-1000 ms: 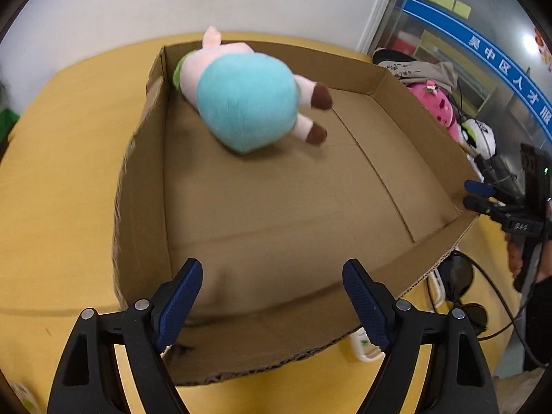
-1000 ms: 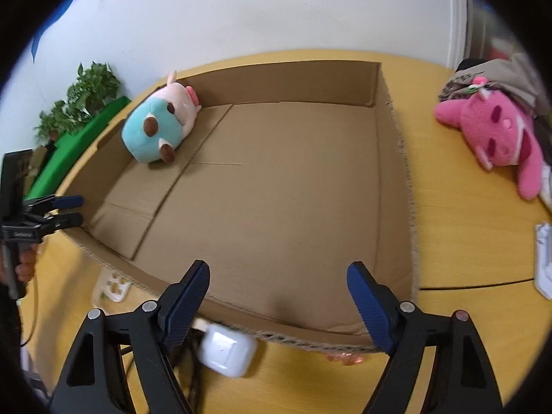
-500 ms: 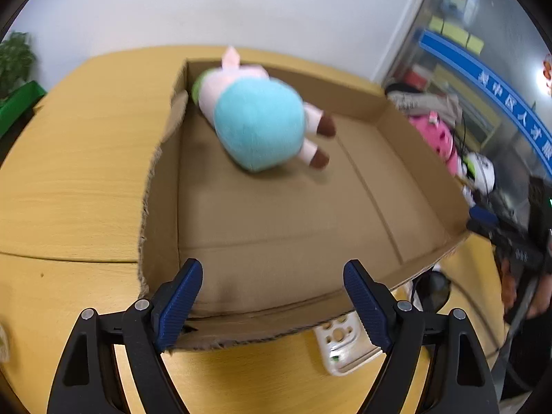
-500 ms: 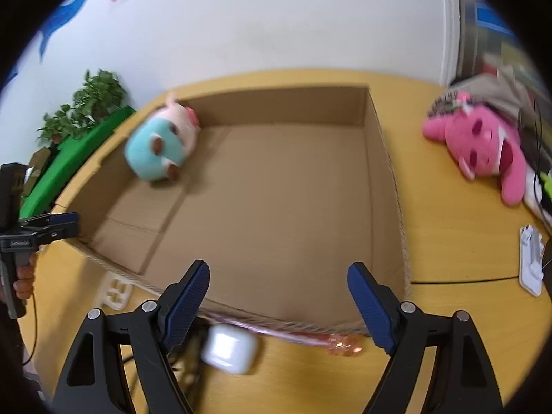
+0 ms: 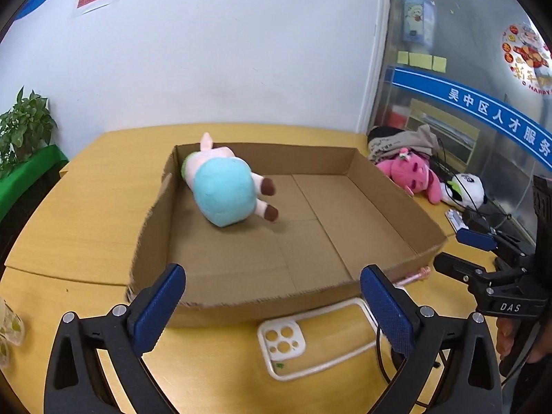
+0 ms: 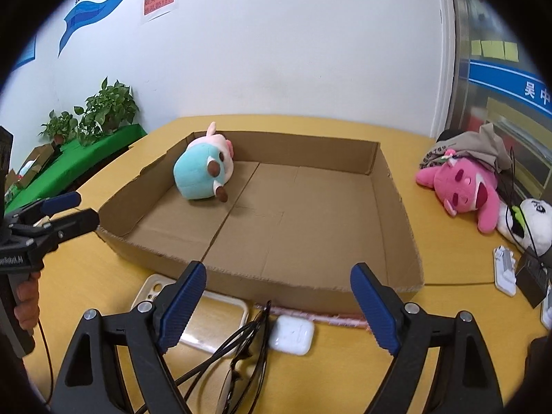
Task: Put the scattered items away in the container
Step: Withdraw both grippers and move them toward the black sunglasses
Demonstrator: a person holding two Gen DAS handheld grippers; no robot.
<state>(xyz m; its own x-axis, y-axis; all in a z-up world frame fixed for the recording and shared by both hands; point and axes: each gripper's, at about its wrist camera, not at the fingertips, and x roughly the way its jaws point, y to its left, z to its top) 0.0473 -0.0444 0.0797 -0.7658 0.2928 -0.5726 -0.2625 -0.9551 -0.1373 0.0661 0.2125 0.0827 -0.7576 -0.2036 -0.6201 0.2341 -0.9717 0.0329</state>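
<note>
we hold both tongs released, nothing between them: left tongs [image 5: 272, 305] just widened above the phone case [image 5: 315, 343], right tongs [image 6: 277, 302] opening too, above the earbud case [image 6: 291, 334]. ahead, the box [image 6: 310, 284] holds the teal plush [image 5: 222, 196]; pink plush [image 6: 462, 189] lies right.

**Mostly cardboard and fuzz here**

Cardboard box [image 5: 393, 207] is matt brown with ragged, rough-cut corrugated edges. Teal plush [image 5: 220, 195] looks soft and fleecy, pink plush [image 6: 462, 189] too. Table [image 5: 86, 214] is smooth yellowish wood-look. Phone case [image 5: 310, 345] is glossy plastic, earbud case [image 6: 291, 334] smooth white plastic.
</note>
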